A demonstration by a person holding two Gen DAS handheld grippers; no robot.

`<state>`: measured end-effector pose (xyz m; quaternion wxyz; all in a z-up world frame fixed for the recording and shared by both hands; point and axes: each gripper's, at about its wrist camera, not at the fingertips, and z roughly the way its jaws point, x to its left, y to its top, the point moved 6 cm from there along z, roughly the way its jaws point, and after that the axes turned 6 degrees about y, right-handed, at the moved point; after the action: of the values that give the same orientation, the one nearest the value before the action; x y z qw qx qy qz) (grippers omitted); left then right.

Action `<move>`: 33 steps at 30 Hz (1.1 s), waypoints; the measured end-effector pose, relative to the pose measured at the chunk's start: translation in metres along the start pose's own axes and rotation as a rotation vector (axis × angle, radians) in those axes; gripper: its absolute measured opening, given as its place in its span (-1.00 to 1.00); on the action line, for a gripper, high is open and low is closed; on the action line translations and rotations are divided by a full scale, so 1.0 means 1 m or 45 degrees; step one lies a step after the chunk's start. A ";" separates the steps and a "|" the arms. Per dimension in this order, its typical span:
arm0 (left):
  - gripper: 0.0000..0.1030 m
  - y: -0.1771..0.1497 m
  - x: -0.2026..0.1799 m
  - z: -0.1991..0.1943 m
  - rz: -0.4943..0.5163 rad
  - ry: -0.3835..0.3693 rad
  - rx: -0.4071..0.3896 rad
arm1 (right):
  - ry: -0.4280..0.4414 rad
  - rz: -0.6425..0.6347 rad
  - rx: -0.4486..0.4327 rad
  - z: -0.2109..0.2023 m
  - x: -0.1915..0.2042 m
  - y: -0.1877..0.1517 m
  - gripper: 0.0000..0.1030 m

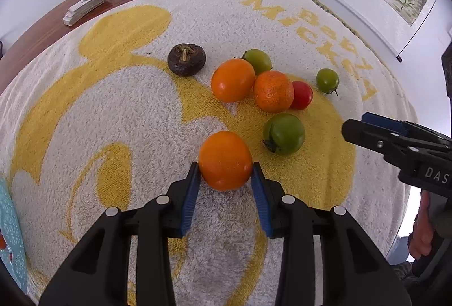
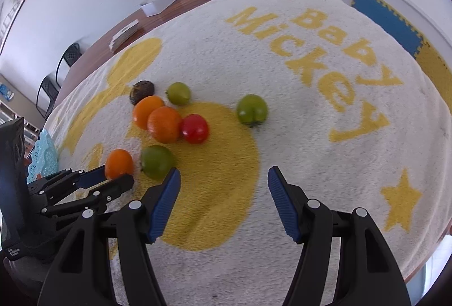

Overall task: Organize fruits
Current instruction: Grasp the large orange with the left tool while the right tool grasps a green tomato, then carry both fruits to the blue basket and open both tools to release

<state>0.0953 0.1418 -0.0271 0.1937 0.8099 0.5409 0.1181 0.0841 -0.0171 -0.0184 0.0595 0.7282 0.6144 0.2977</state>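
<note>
Left tongs (image 1: 225, 168): clamped on an orange (image 1: 225, 160), blue pads (image 1: 189, 200) squeezing it from both sides near the tips. Looks like a sideways pinch so a round thing can't roll out.

Where the orange sits: low over the towel (image 1: 84, 114), can't tell if it's lifted or touching. It's just beside the big green tomato (image 1: 284, 133) and set apart from the main bunch.

Right tongs (image 2: 224, 176): wide open, nothing between the fingers, hanging over the yellow patch, probably waiting for its turn.

The pile: two more oranges (image 1: 233, 80) touching, red tomato (image 1: 301, 95) tucked against one, dark brown fruit (image 1: 186, 59) off to the side.

Likely drop spot: pale blue basket (image 2: 42, 159) at the towel's edge, my guess anyway.
</note>
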 end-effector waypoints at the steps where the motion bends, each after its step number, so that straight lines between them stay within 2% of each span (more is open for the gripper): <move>1: -0.27 0.000 0.001 -0.002 0.000 0.003 -0.005 | 0.005 -0.003 0.002 0.001 0.003 0.000 0.25; 8: -0.27 -0.005 0.015 -0.019 0.005 0.040 -0.036 | 0.087 -0.002 0.047 0.020 0.039 0.002 0.24; 10: -0.27 -0.008 0.022 -0.022 0.007 0.050 -0.036 | 0.097 0.008 0.055 0.027 0.047 0.004 0.18; 15: -0.27 -0.016 0.038 -0.028 -0.004 0.071 -0.040 | 0.042 -0.006 0.065 0.046 0.063 0.005 -0.15; 18: -0.27 -0.019 0.048 -0.034 -0.009 0.077 -0.052 | 0.013 0.023 0.074 0.054 0.062 0.004 -0.24; 33: -0.27 -0.022 0.065 -0.044 -0.019 0.059 -0.089 | -0.011 0.112 0.036 0.036 0.057 -0.012 -0.27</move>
<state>0.0843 0.2170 0.0015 0.2101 0.7957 0.5468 0.1541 0.0962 0.0491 -0.0323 0.0385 0.7567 0.5856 0.2882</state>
